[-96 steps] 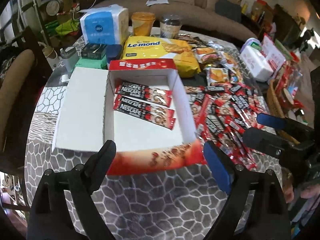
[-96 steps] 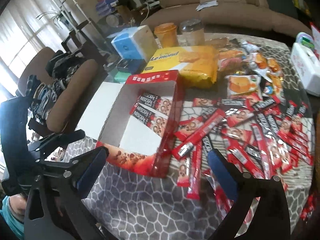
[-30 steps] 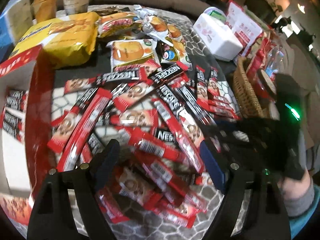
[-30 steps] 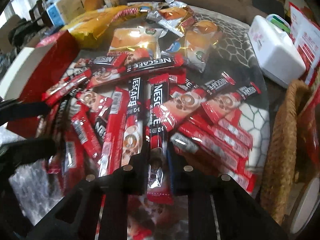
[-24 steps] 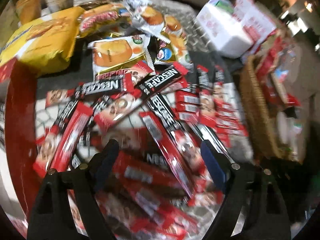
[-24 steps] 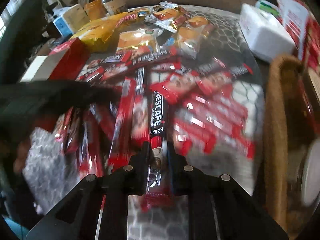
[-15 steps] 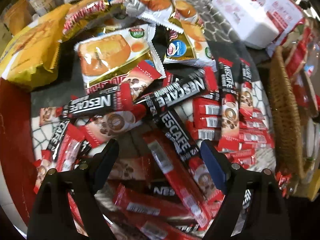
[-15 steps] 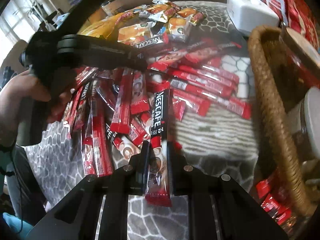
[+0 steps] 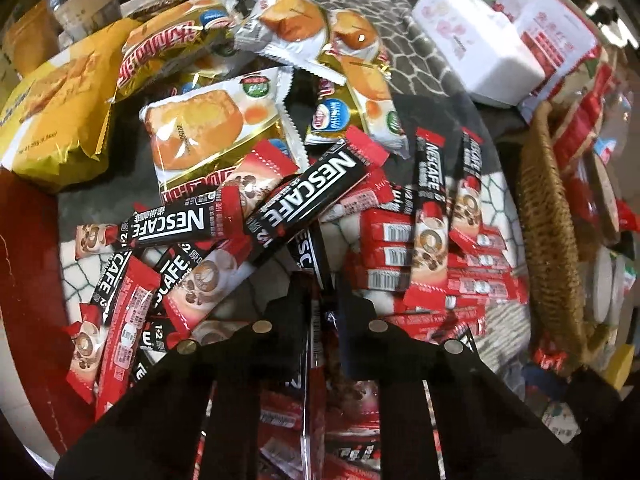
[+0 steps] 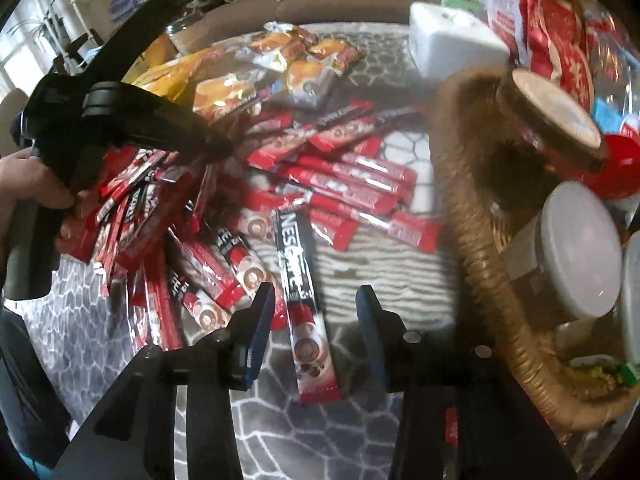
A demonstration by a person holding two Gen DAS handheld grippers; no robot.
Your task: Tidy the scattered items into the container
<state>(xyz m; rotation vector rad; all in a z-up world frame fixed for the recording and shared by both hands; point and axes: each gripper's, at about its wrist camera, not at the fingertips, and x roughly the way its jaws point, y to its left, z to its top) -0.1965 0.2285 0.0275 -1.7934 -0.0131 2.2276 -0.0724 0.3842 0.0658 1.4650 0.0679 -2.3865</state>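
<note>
Since a second ago the left gripper [image 9: 322, 294] has clamped its fingers shut on a coffee stick [image 9: 314, 344] in the heap beside the wicker basket [image 9: 548, 216], while the right gripper [image 10: 316, 312] is opening its fingers, letting its glossy black-and-red sachet [image 10: 304, 288] lie loose on the patterned bench [image 10: 320, 440] near that basket; the red carton [image 9: 24, 280], the container, is sitting across the heap from the basket

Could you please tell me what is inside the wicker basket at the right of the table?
In the wicker basket stand a jar with a brown lid and a white-lidded jar. Red packets show behind. Its bottom is hidden.
</note>
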